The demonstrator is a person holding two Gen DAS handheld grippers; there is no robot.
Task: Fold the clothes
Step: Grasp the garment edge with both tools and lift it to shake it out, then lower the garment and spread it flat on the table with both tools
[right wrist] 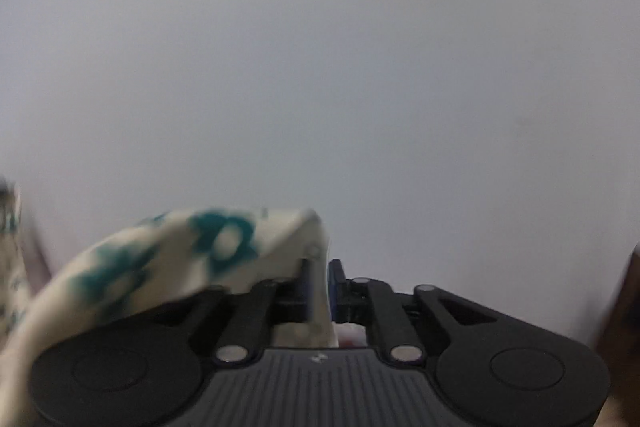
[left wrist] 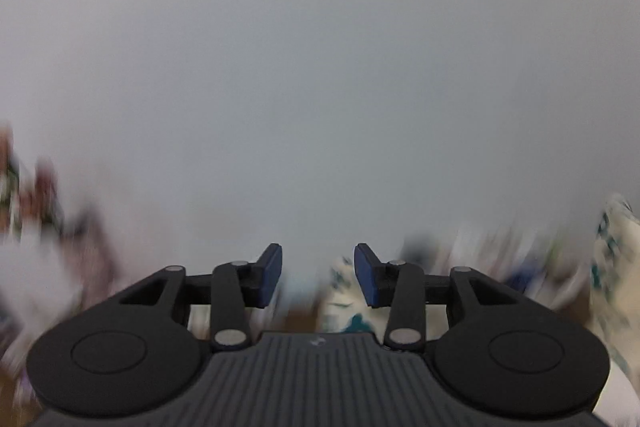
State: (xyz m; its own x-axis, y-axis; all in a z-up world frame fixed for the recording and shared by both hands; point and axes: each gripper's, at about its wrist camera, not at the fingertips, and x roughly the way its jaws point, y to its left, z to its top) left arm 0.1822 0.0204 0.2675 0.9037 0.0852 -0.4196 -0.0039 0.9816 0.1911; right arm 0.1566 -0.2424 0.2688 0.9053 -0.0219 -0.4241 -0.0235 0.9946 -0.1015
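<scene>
In the right wrist view my right gripper (right wrist: 320, 287) is shut on a cream garment with teal flower print (right wrist: 168, 267). The cloth runs between the blue pads and drapes over the left finger, trailing down to the left. In the left wrist view my left gripper (left wrist: 318, 275) stands open, with nothing between its blue pads (left wrist: 366, 277). The same cream and teal cloth (left wrist: 348, 311) shows blurred below and beyond the left gripper, and again at the right edge (left wrist: 612, 267). Both views are smeared by motion.
A plain pale grey wall (left wrist: 320, 67) fills the upper part of both views. Blurred heaps of other clothes lie at the left (left wrist: 40, 227) and the right (left wrist: 500, 259) of the left wrist view. A brown surface (left wrist: 296, 319) shows under them.
</scene>
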